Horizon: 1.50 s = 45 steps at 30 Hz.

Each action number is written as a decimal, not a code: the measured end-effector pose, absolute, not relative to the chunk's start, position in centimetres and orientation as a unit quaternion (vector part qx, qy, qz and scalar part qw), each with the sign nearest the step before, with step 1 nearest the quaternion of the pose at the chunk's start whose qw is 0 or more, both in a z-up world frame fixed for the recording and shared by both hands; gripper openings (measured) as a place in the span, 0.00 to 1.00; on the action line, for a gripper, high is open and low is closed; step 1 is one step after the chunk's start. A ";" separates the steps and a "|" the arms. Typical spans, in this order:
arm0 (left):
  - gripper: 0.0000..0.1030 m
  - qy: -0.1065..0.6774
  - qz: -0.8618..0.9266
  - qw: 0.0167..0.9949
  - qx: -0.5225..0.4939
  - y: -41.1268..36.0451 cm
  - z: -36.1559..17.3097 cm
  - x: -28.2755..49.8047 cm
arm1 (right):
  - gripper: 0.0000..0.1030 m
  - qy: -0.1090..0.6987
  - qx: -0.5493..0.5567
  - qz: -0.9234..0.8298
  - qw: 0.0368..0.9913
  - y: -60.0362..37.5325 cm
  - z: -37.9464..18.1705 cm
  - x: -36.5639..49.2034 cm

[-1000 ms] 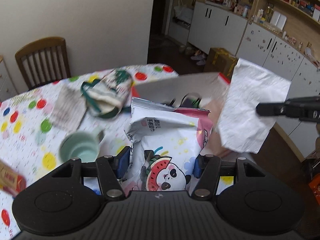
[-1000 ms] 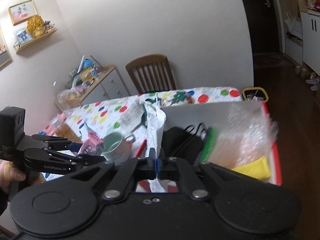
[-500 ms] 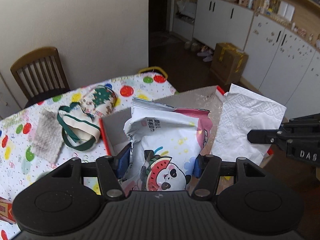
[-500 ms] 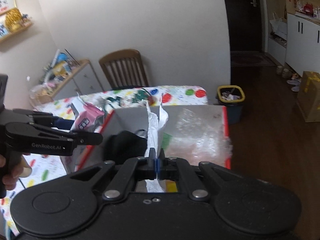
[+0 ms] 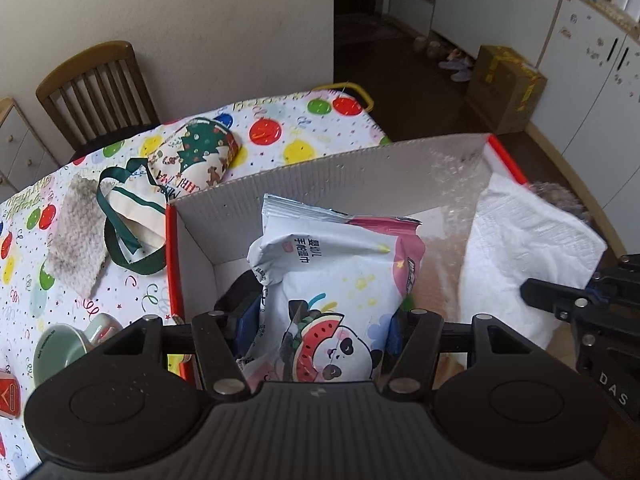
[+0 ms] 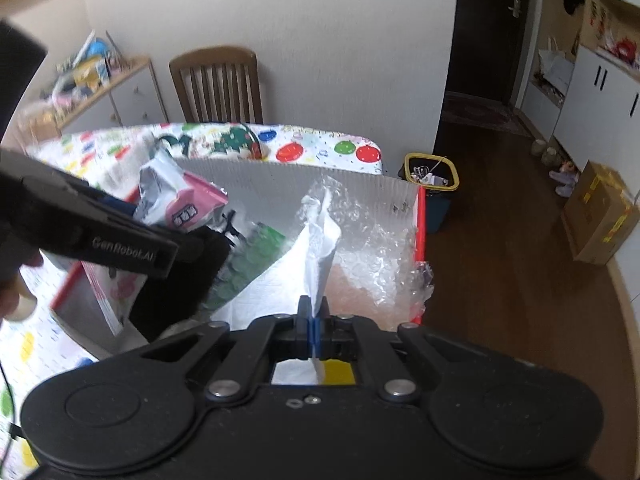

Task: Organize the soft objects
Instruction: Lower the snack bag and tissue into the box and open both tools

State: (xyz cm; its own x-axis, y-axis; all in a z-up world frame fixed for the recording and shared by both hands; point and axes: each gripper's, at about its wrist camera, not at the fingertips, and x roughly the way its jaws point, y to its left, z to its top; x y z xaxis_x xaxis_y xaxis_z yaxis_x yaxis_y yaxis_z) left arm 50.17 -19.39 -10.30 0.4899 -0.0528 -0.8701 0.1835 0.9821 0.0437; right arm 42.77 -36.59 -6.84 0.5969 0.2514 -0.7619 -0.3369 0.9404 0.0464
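On the left part of the table (image 5: pixel 280 148), near its left edge, a green cup (image 5: pixel 60 350) lies beside the box. Past it lie a gray fuzzy cloth (image 5: pixel 78 236) and a cloth bag with green straps (image 5: pixel 136 220). A Christmas pouch (image 5: pixel 196 156) lies further back, near the far edge of the table, just behind the box wall.

The box (image 5: pixel 320 176) has red edges and white walls. It sits at the right end of the table. The left gripper (image 5: pixel 320 320) is squeezed on a wipes pack (image 5: pixel 340 276) with a panda and a watermelon on it. The pack stands up over the left half of the box. Something black (image 6: pixel 180 276) and something green (image 6: pixel 252 256) lie low in the box under it.

In the right half of the box is bubble wrap (image 6: pixel 372 240), touching the right wall. The right gripper (image 6: pixel 314 318) is pinched tight on a white paper towel (image 5: pixel 528 248). The towel hangs over the right side of the box, on top of the bubble wrap
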 end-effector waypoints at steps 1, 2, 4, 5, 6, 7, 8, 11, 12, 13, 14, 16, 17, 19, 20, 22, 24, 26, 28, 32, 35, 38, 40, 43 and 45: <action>0.57 0.504 -0.067 0.858 0.069 -19.5 -10.6 50.4 | 0.01 0.419 -0.059 0.163 0.891 -36.5 -7.0 42.9; 0.57 0.507 -0.068 0.856 0.073 -19.6 -11.0 50.6 | 0.01 0.420 -0.067 0.162 0.891 -36.4 -7.3 43.0; 0.57 0.516 -0.066 0.850 0.078 -19.7 -11.7 50.9 | 0.02 0.421 -0.077 0.160 0.889 -36.4 -7.7 43.2; 0.57 0.520 -0.065 0.848 0.077 -19.7 -12.0 51.1 | 0.03 0.423 -0.080 0.160 0.888 -36.4 -7.9 43.2; 0.57 0.524 -0.065 0.846 0.075 -19.7 -12.3 51.2 | 0.06 0.425 -0.085 0.158 0.887 -36.3 -8.1 43.2; 0.57 0.526 -0.065 0.845 0.074 -19.6 -12.5 51.3 | 0.09 0.426 -0.089 0.156 0.887 -36.3 -8.4 43.2; 0.58 0.528 -0.065 0.844 0.074 -19.6 -12.7 51.4 | 0.09 0.426 -0.092 0.156 0.886 -36.3 -8.6 43.2; 0.58 0.532 -0.059 0.840 0.084 -19.6 -13.5 51.5 | 0.13 0.429 -0.099 0.152 0.885 -36.3 -9.0 43.2; 0.58 0.533 -0.058 0.840 0.086 -19.6 -13.7 51.5 | 0.16 0.429 -0.099 0.149 0.885 -36.4 -9.1 43.2; 0.58 0.535 -0.056 0.839 0.086 -19.5 -13.9 51.6 | 0.18 0.430 -0.098 0.147 0.885 -36.5 -9.2 43.2; 0.59 0.535 -0.055 0.839 0.084 -19.4 -14.0 51.6 | 0.19 0.431 -0.094 0.143 0.886 -36.6 -9.3 43.4; 0.61 0.534 -0.054 0.840 0.083 -19.1 -14.1 51.6 | 0.25 0.432 -0.086 0.138 0.887 -37.0 -9.3 43.4; 0.61 0.533 -0.054 0.840 0.082 -19.1 -14.1 51.6 | 0.27 0.432 -0.084 0.137 0.887 -37.1 -9.3 43.5; 0.63 0.531 -0.052 0.842 0.081 -19.0 -14.0 51.6 | 0.33 0.432 -0.085 0.134 0.888 -37.3 -9.3 43.5; 0.65 0.530 -0.052 0.842 0.080 -18.9 -14.0 51.6 | 0.33 0.433 -0.083 0.135 0.888 -37.4 -9.3 43.5; 0.68 0.525 -0.054 0.846 0.076 -18.8 -13.7 51.5 | 0.39 0.433 -0.076 0.139 0.887 -37.7 -9.1 43.4; 0.70 0.520 -0.059 0.850 0.067 -18.7 -13.4 51.3 | 0.44 0.432 -0.074 0.141 0.888 -37.8 -8.9 43.3; 0.70 0.516 -0.065 0.852 0.056 -18.5 -13.1 51.0 | 0.48 0.430 -0.072 0.145 0.888 -37.8 -8.6 43.1; 0.71 0.510 -0.070 0.856 0.046 -18.4 -12.7 50.7 | 0.51 0.427 -0.073 0.148 0.889 -37.7 -8.3 42.7; 0.72 0.494 -0.084 0.865 0.033 -18.1 -11.6 49.7 | 0.59 0.422 -0.071 0.152 0.891 -37.7 -7.7 42.1; 0.74 0.480 -0.094 0.872 0.024 -17.9 -10.7 48.9 | 0.62 0.414 -0.071 0.153 0.894 -37.8 -7.0 41.6; 0.75 0.468 -0.102 0.877 0.020 -17.7 -9.7 48.0 | 0.70 0.410 -0.067 0.156 0.896 -37.8 -6.5 41.2; 0.75 0.461 -0.109 0.880 0.017 -17.5 -9.0 47.3 | 0.73 0.405 -0.063 0.157 0.899 -37.8 -6.0 40.9; 0.76 0.451 -0.119 0.884 0.013 -17.1 -8.0 46.2 | 0.78 0.398 -0.056 0.161 0.901 -37.8 -5.3 40.4; 0.78 0.444 -0.127 0.887 0.008 -16.7 -7.2 45.5 | 0.82 0.393 -0.051 0.168 0.903 -37.6 -4.5 39.9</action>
